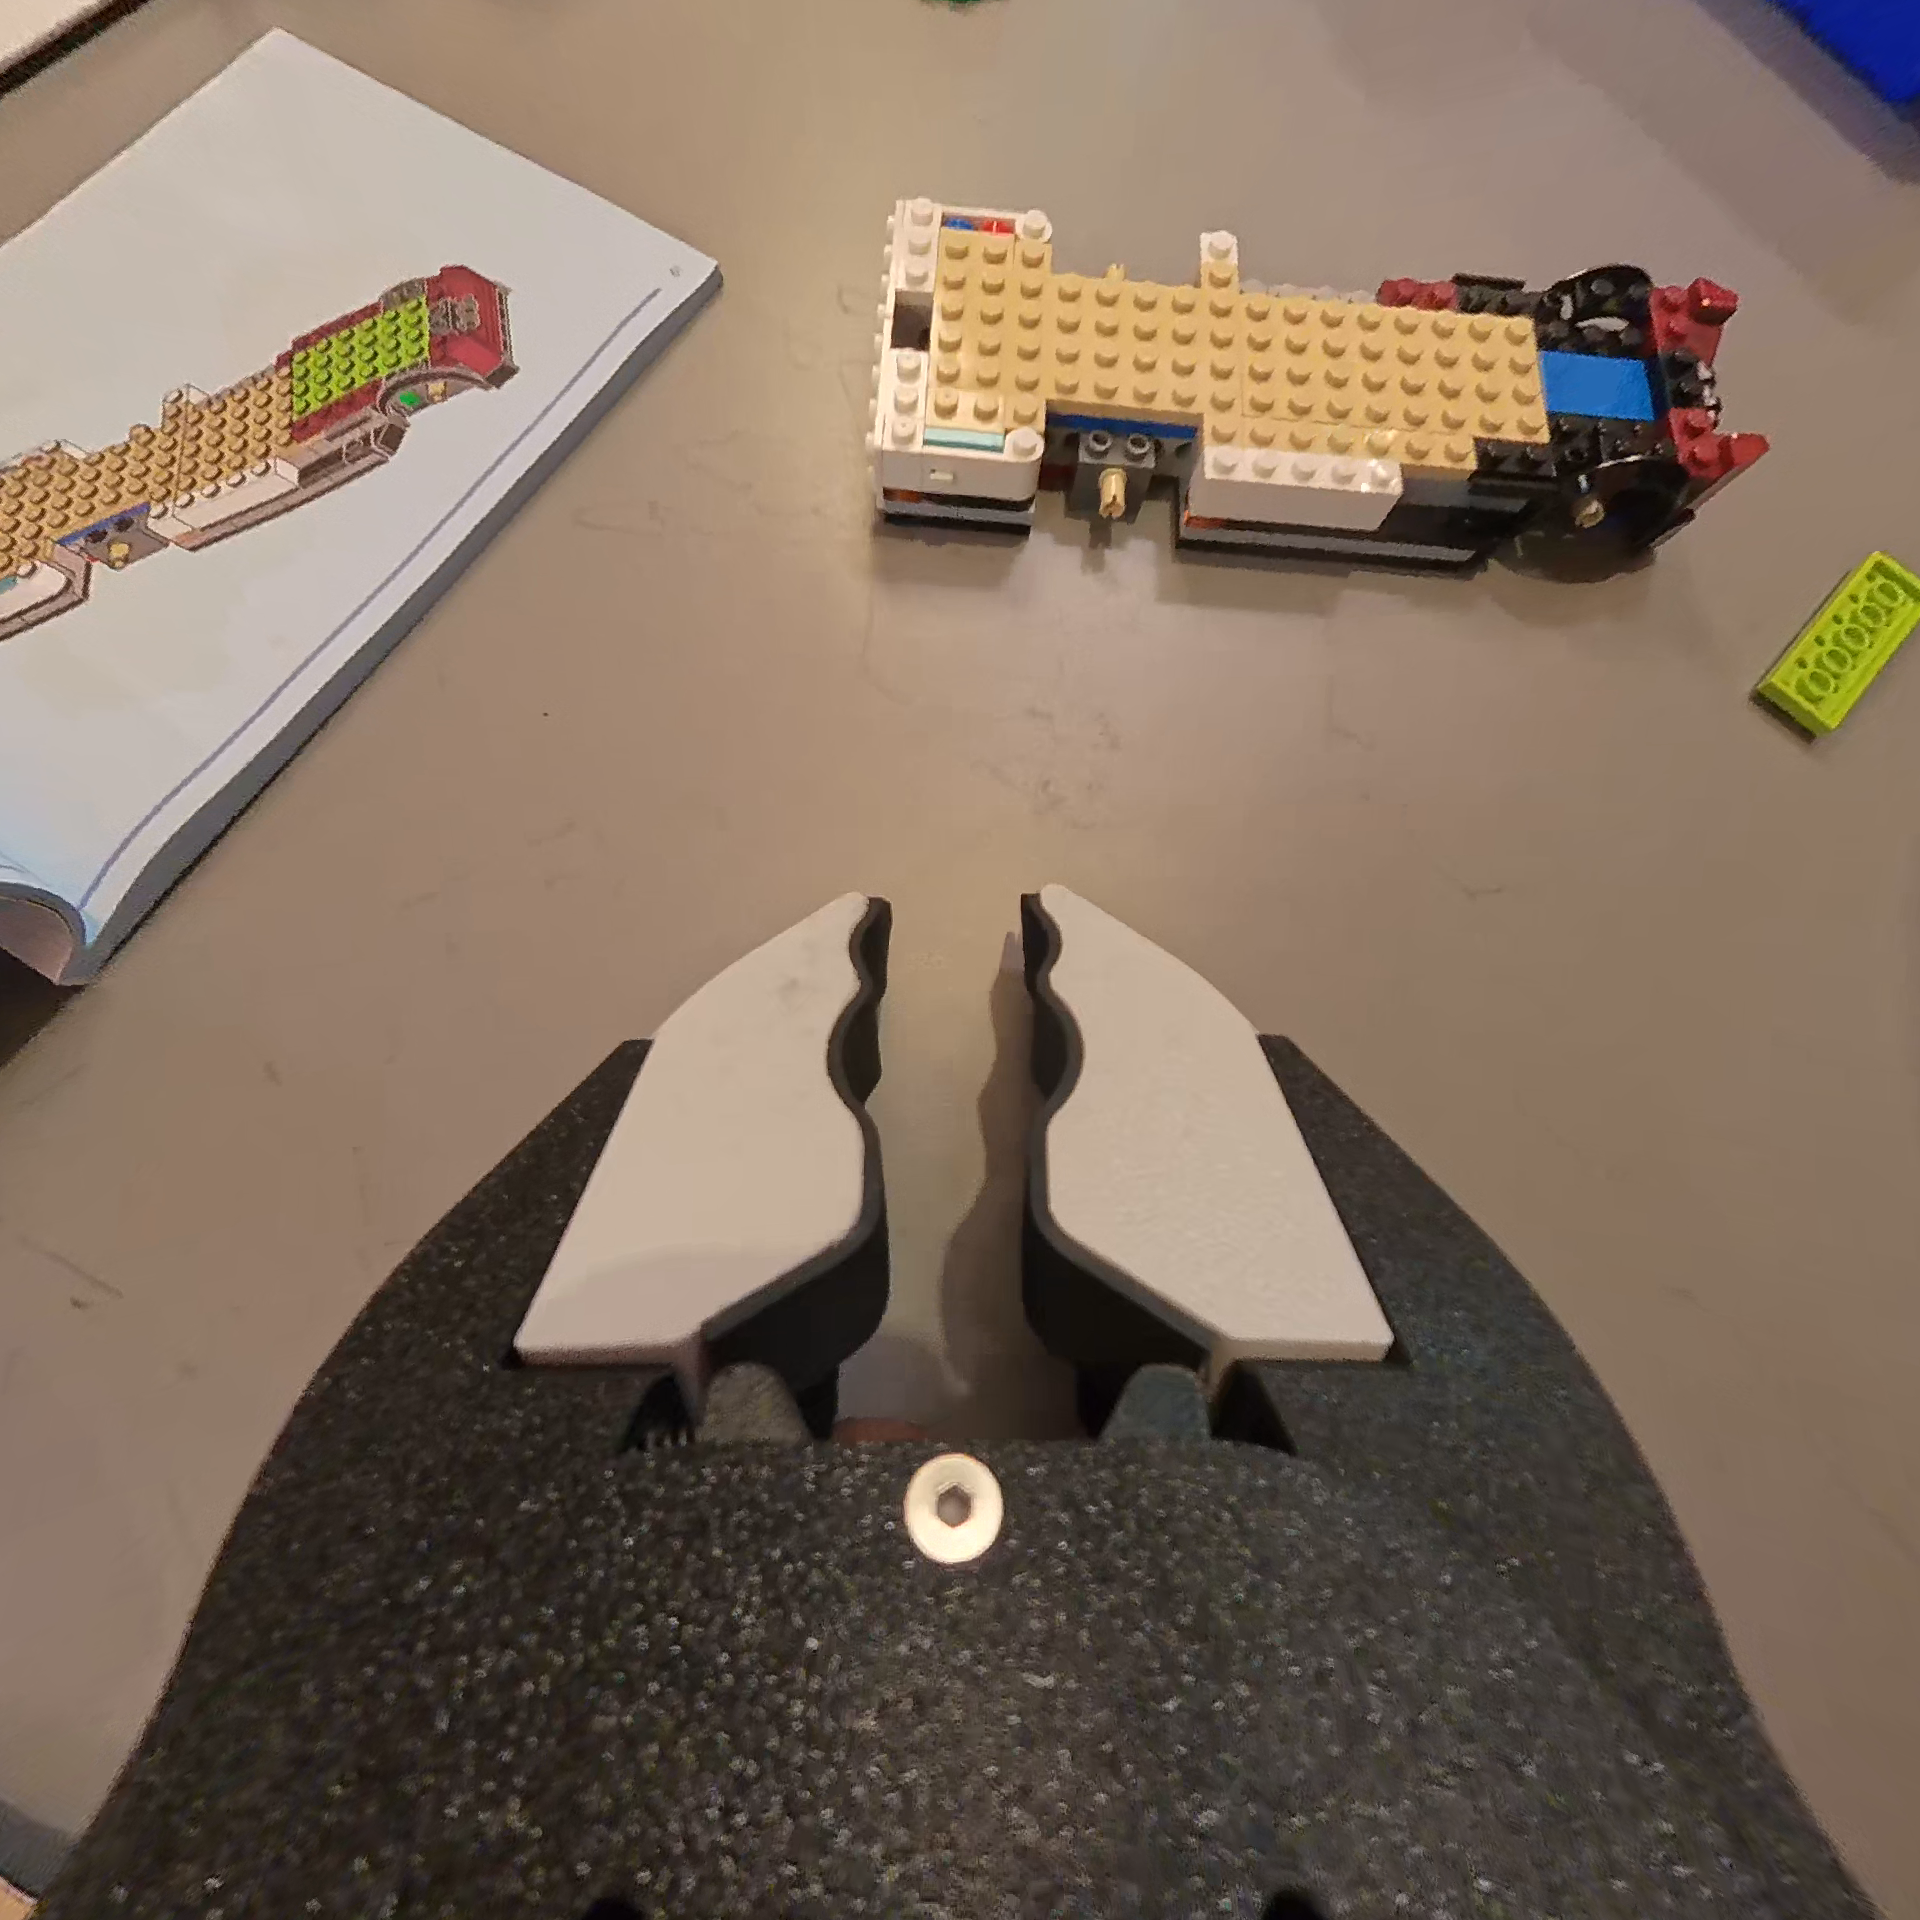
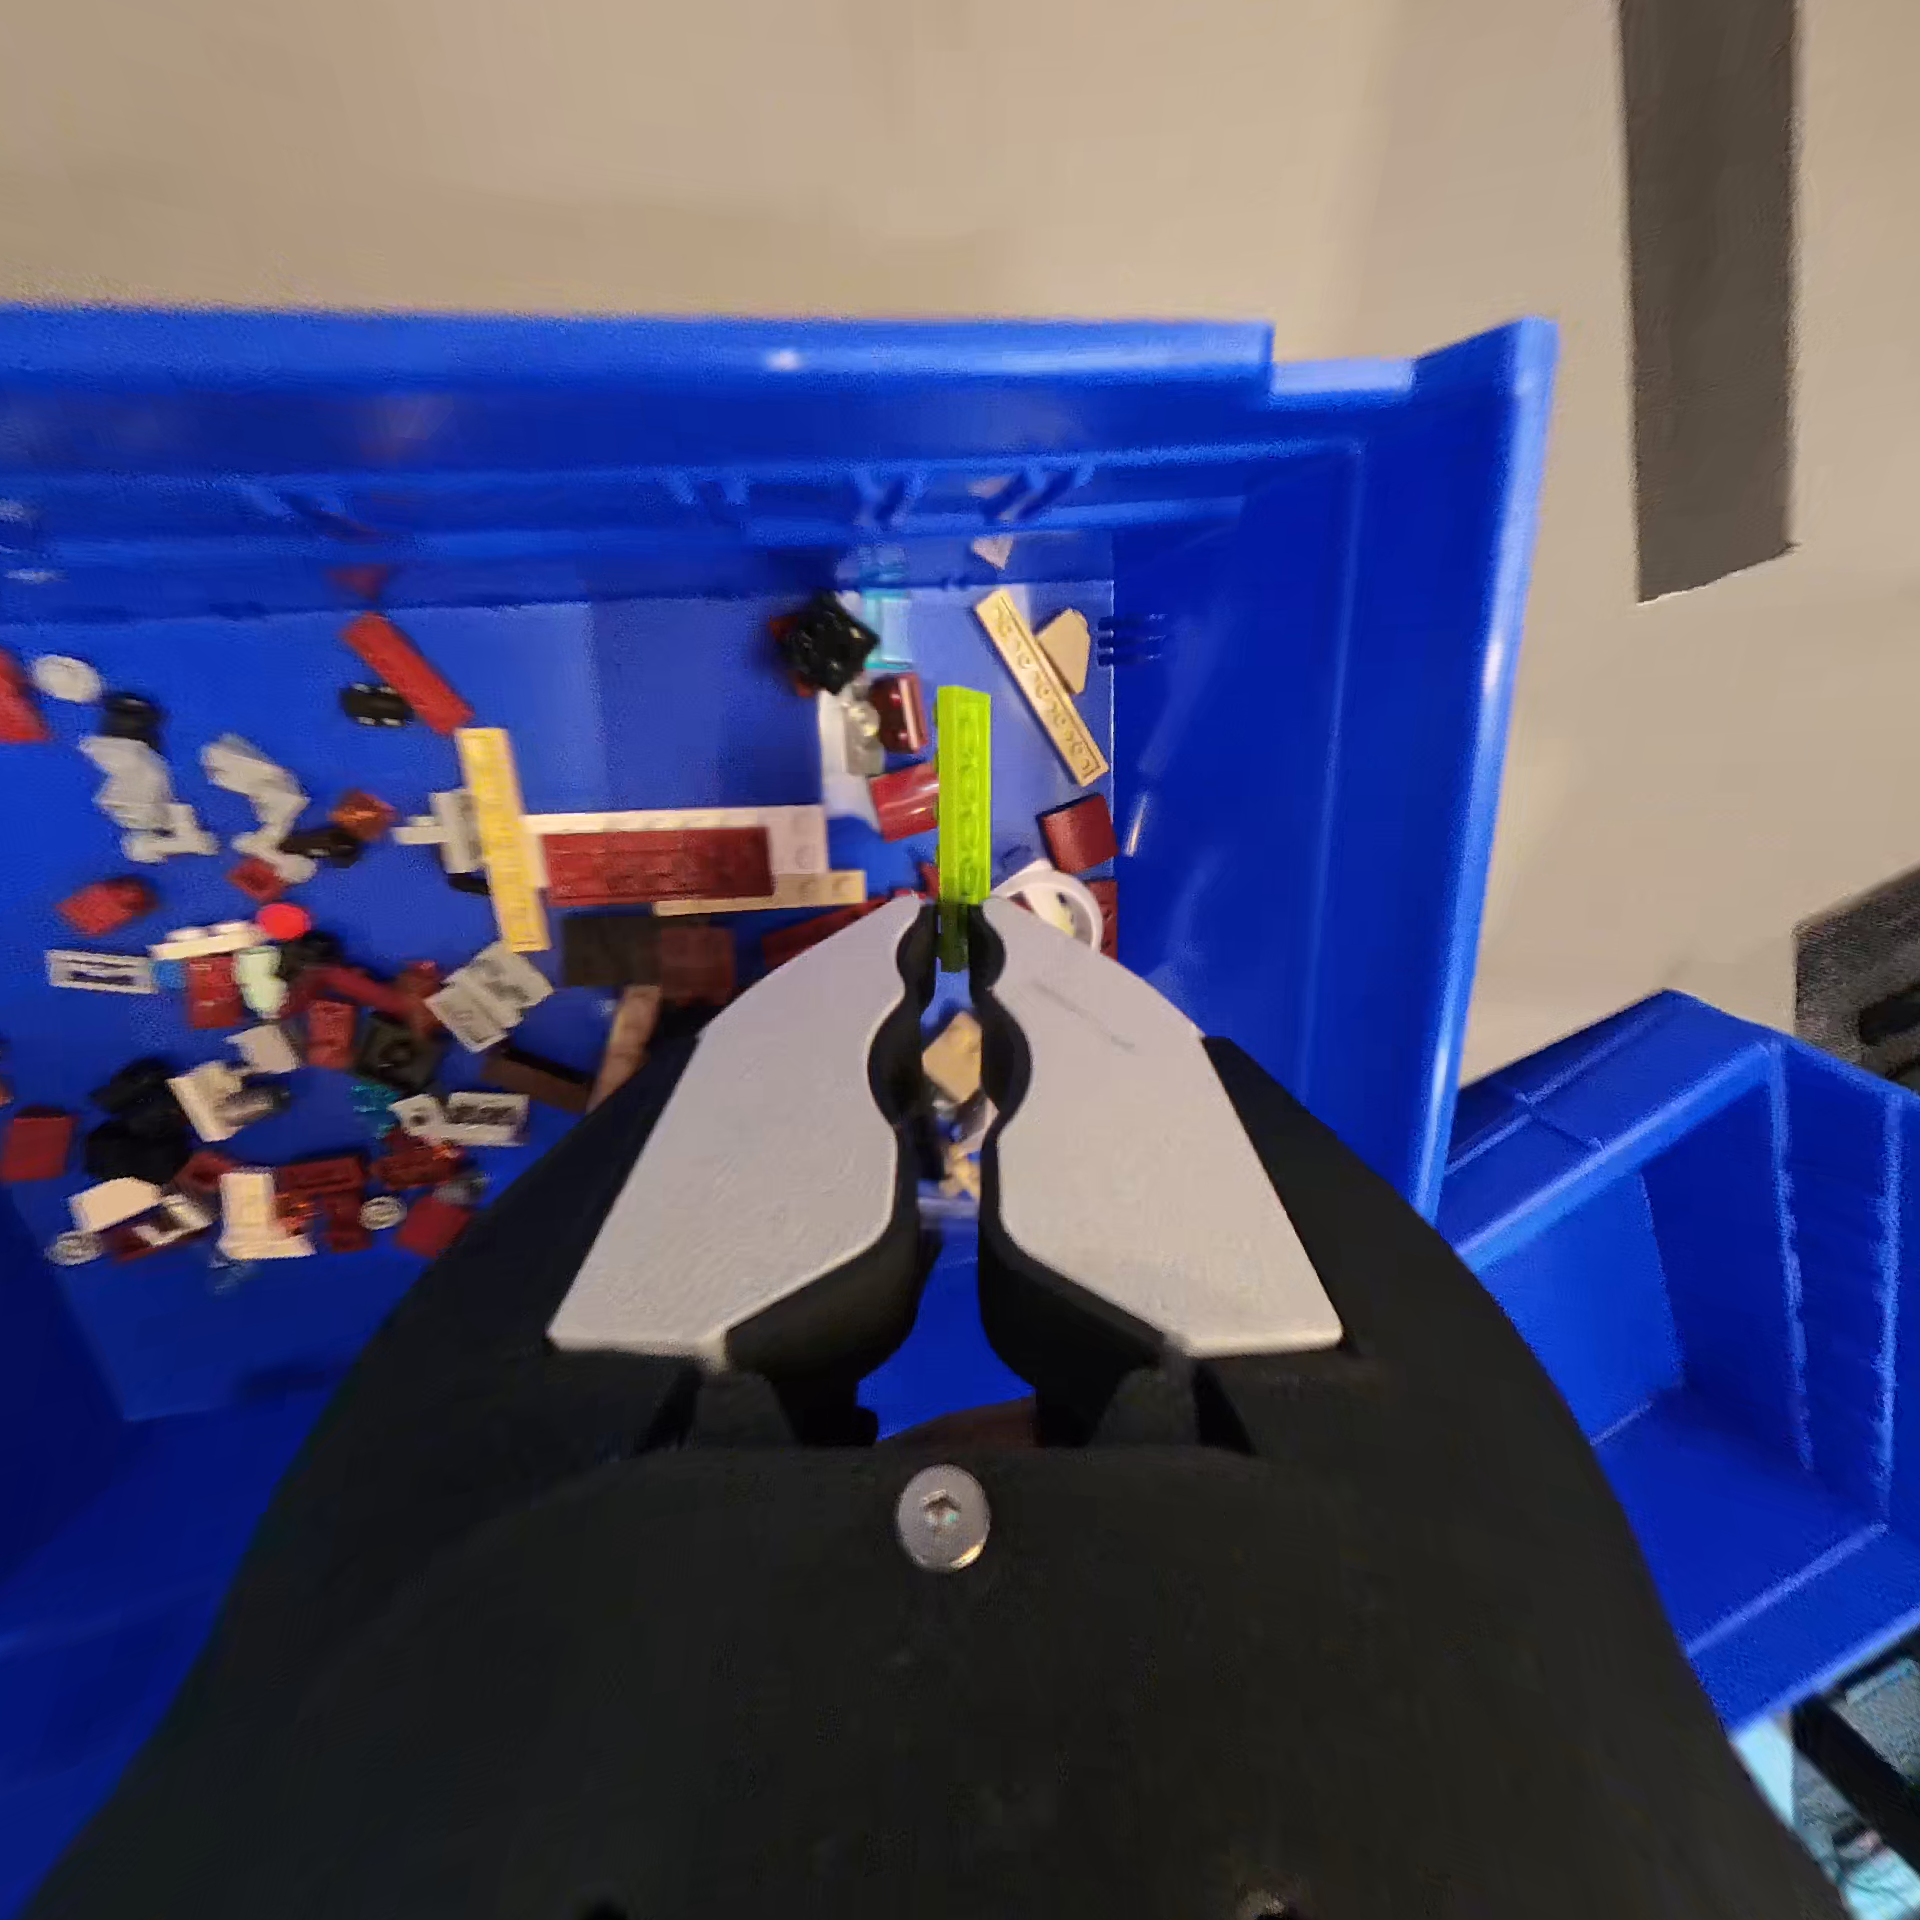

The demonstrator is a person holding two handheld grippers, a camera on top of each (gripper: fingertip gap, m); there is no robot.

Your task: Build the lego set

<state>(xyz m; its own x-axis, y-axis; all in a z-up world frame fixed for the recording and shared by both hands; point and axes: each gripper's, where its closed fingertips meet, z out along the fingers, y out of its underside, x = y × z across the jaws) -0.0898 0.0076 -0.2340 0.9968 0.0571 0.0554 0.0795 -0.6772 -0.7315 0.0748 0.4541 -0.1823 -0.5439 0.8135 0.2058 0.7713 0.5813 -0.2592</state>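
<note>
**Holding a lime plate over the parts bin, other jaws empty**

Lying open at far left of the left wrist view: instruction booklet (image 1: pixel 312 499), page up and angled toward the work area, presumably for reference; its drawing resembles the model beside it. Centre-right on the grey table (image 1: pixel 727 779): partly built brick model (image 1: pixel 1247 405), long tan studded deck, white side bricks, black and dark-red pieces at its right end; set flat, studs up, so probably ready to take further plates. Just beyond its right end: loose lime-green plate (image 1: pixel 1844 644), lying flat, apart from the model. Low in frame: left gripper (image 1: pixel 956 914), jaws parted, bare table between the pads, well short of the model.

Right wrist view, left to right: blue bin (image 2: pixel 1351 727), floor strewn with loose bricks (image 2: pixel 312 987) in dark red, white, black and tan. Right gripper (image 2: pixel 951 925) above the bin's right side, pads pinched on the lower end of a lime-green plate (image 2: pixel 964 790), held edge-on and upright, most of its length standing clear of the fingertips. Second blue bin (image 2: pixel 1714 1247) at lower right; contents not visible.
</note>
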